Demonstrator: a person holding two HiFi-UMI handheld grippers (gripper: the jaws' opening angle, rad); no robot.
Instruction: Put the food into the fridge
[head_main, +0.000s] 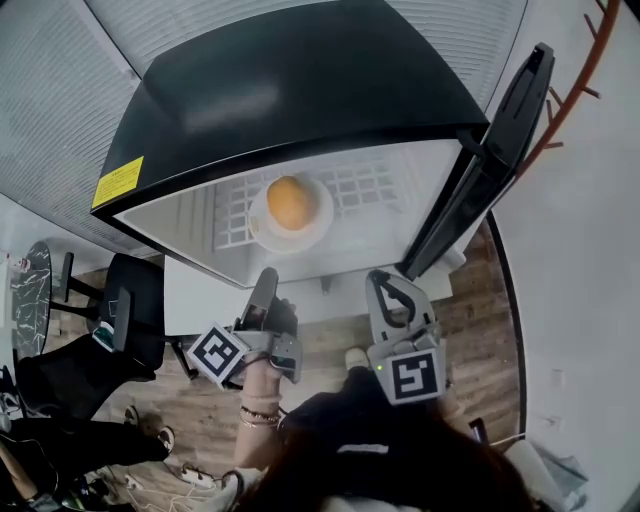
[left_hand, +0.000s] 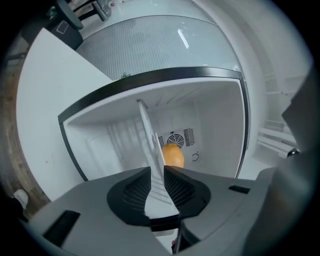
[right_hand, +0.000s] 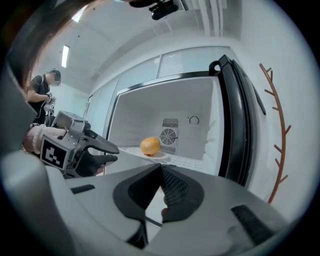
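Observation:
An orange (head_main: 290, 202) lies on a white plate (head_main: 262, 228) on the wire shelf (head_main: 372, 185) inside the open fridge (head_main: 300, 90). Both grippers hang outside the fridge, in front of its opening and below the shelf. My left gripper (head_main: 265, 288) is open with nothing between its fingers. In the left gripper view the orange (left_hand: 173, 156) shows beyond the gap of the left gripper (left_hand: 157, 170), and the shelf is seen edge-on. My right gripper (head_main: 385, 287) is shut and empty. The right gripper view shows the orange (right_hand: 150, 146) and the left gripper (right_hand: 107, 152) at the left.
The fridge door (head_main: 490, 160) stands open at the right. A black chair (head_main: 130, 310) is at the left on the wooden floor (head_main: 200, 420). A brown branch-shaped stand (right_hand: 277, 130) rises right of the door. A person (right_hand: 40, 90) stands far behind on the left.

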